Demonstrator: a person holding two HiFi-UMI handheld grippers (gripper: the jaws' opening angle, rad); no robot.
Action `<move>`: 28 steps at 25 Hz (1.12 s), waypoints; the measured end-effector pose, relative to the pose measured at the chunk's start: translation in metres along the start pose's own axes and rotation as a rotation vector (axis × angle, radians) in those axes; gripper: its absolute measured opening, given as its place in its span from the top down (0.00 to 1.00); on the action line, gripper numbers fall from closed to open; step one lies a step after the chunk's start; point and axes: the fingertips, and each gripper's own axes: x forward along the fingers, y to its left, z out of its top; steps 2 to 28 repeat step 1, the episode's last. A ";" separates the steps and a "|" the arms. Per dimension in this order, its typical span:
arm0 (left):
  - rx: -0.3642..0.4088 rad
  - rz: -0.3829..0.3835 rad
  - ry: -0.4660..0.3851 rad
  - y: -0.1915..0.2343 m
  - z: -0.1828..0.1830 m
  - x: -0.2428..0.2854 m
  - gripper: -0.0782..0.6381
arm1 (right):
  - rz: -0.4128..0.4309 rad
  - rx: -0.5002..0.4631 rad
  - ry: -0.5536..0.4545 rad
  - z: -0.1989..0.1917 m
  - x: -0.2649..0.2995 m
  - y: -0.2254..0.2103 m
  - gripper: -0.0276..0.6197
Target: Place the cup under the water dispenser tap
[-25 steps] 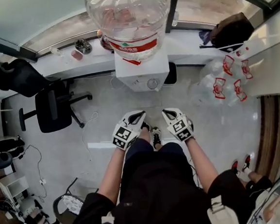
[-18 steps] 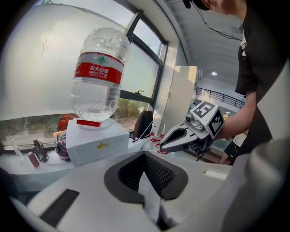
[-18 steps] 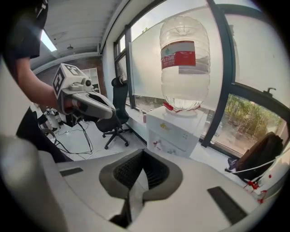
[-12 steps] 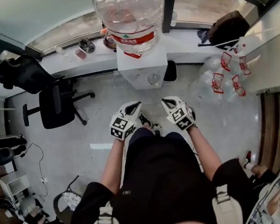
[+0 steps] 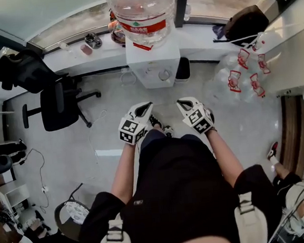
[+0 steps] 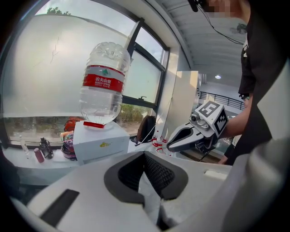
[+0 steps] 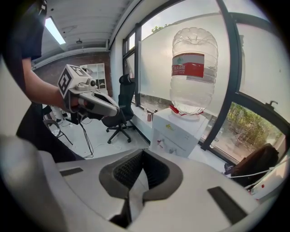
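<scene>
Both pinched shut, empty: left hand-held gripper (image 5: 146,108), right hand-held gripper (image 5: 182,103); water bottle (image 5: 143,10) cut off overhead.

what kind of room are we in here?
Probably an office or lab workspace: a water dispenser with a big bottle stands by a row of windows, beside a swivel office chair.

Head camera overhead; two gripper cameras lower, facing the dispenser (image 5: 155,65).
The head view looks steeply down over the person, dispenser well off at 12 o'clock. Both gripper views look along their jaws, nearer it; all three share it. Each also catches the other: right gripper (image 6: 171,145) at 3 o'clock, left gripper (image 7: 115,110) at 9.
</scene>
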 end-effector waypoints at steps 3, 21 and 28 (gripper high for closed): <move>-0.001 0.002 0.001 -0.001 -0.003 -0.002 0.90 | 0.000 -0.001 0.001 -0.002 -0.001 0.003 0.96; -0.001 0.002 0.001 -0.001 -0.003 -0.002 0.90 | 0.000 -0.001 0.001 -0.002 -0.001 0.003 0.96; -0.001 0.002 0.001 -0.001 -0.003 -0.002 0.90 | 0.000 -0.001 0.001 -0.002 -0.001 0.003 0.96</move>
